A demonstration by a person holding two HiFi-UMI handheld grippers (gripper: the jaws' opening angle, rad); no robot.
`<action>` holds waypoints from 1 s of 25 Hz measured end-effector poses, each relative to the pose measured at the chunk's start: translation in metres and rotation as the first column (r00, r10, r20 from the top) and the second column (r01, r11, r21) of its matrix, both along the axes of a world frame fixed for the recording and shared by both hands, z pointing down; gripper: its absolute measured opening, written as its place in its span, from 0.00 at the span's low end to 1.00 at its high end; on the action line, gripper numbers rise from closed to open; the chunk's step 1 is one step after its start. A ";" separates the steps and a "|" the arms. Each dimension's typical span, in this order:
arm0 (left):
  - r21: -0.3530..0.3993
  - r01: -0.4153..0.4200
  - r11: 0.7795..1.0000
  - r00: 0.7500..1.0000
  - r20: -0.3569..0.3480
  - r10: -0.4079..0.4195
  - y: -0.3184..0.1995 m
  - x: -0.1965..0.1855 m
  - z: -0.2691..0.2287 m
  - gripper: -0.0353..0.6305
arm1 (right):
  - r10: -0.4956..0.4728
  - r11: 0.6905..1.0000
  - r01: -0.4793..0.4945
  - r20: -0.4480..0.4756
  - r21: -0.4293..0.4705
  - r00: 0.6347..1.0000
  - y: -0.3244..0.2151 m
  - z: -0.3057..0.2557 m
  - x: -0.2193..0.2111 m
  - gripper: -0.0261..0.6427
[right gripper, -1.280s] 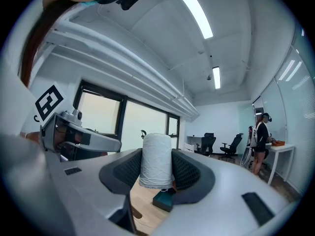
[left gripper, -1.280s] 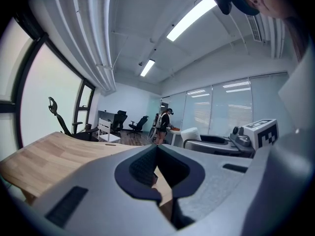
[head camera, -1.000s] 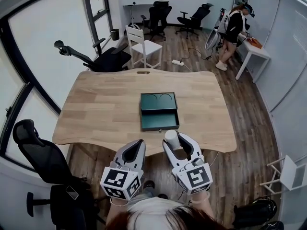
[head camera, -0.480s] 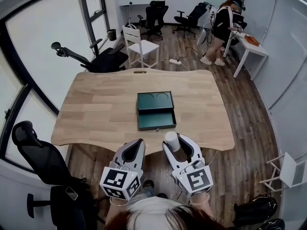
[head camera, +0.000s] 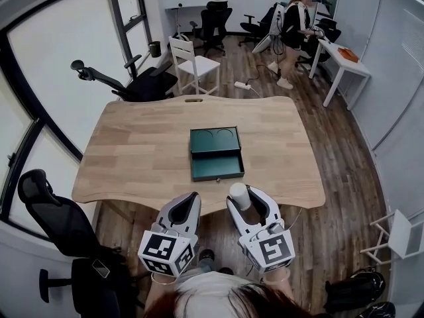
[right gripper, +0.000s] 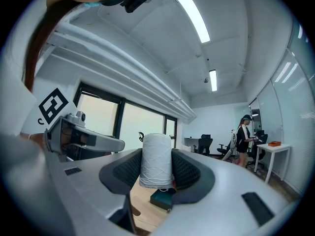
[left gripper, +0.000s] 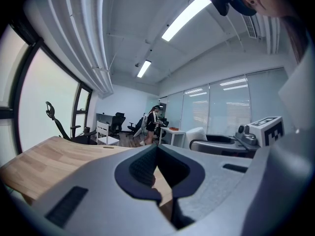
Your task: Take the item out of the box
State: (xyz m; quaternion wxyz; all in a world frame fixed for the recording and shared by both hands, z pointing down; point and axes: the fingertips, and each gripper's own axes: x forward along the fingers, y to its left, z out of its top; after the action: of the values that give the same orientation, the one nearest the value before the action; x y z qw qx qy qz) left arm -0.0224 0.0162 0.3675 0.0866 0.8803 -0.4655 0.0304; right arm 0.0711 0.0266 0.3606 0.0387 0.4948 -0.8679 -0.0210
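Observation:
The dark green box (head camera: pixel 216 152) lies open in the middle of the wooden table (head camera: pixel 139 144), lid flat behind it, and its tray looks empty. My right gripper (head camera: pixel 245 195) hovers off the table's near edge, shut on an upright white roll (head camera: pixel 238 195). In the right gripper view the white roll (right gripper: pixel 156 160) stands between both pads of the right gripper (right gripper: pixel 156 170), with the box (right gripper: pixel 161 199) showing below it. Beside it, my left gripper (head camera: pixel 187 203) holds nothing. Its left gripper (left gripper: pixel 157 154) pads meet in its own view.
A black office chair (head camera: pixel 50 211) stands at the table's near left, another black chair (head camera: pixel 136 78) and a white chair (head camera: pixel 195 65) behind the far edge. A person (head camera: pixel 291 28) stands at the back by a white desk (head camera: pixel 341 61).
Both grippers and the white roll keep their places. The person at the back of the room has walked to the left.

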 end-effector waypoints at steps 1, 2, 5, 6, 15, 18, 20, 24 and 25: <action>0.000 0.000 1.000 1.000 0.001 0.000 0.000 -0.001 0.000 0.06 | 0.003 1.000 -0.003 0.000 -0.004 1.000 0.000 0.001 0.000 0.33; -0.001 -0.001 1.000 1.000 0.002 0.001 -0.001 -0.001 0.001 0.06 | 0.005 1.000 -0.005 0.000 -0.006 1.000 -0.001 0.002 0.000 0.33; -0.003 -0.003 1.000 1.000 0.005 0.003 -0.002 -0.001 0.002 0.06 | -0.008 1.000 0.008 -0.001 -0.020 1.000 0.000 0.006 -0.002 0.33; -0.004 -0.003 1.000 1.000 0.006 0.003 -0.002 -0.001 0.003 0.06 | -0.009 1.000 0.009 -0.001 -0.021 1.000 -0.001 0.006 -0.002 0.33; -0.008 -0.007 1.000 1.000 0.002 0.007 -0.008 -0.006 0.004 0.06 | -0.015 1.000 0.015 -0.006 -0.025 1.000 -0.007 0.008 -0.011 0.33; -0.009 -0.008 1.000 1.000 0.000 0.008 -0.010 -0.010 0.005 0.06 | -0.015 1.000 0.014 -0.009 -0.027 1.000 -0.010 0.008 -0.015 0.33; -0.008 -0.009 1.000 1.000 -0.001 0.009 -0.012 -0.013 0.006 0.06 | -0.014 1.000 0.014 -0.011 -0.027 1.000 -0.011 0.009 -0.018 0.33; -0.005 -0.010 1.000 1.000 -0.006 0.010 -0.015 -0.017 0.006 0.06 | -0.007 1.000 0.007 -0.015 0.014 1.000 -0.017 0.004 -0.022 0.33; -0.005 -0.010 1.000 1.000 -0.008 0.010 -0.016 -0.018 0.006 0.06 | -0.007 1.000 0.007 -0.016 0.028 1.000 -0.018 0.003 -0.023 0.33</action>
State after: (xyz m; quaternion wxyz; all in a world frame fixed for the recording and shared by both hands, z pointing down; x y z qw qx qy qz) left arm -0.0400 0.0005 0.3739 0.0905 0.8826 -0.4605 0.0287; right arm 0.0482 0.0087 0.3637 0.0385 0.4921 -0.8689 -0.0373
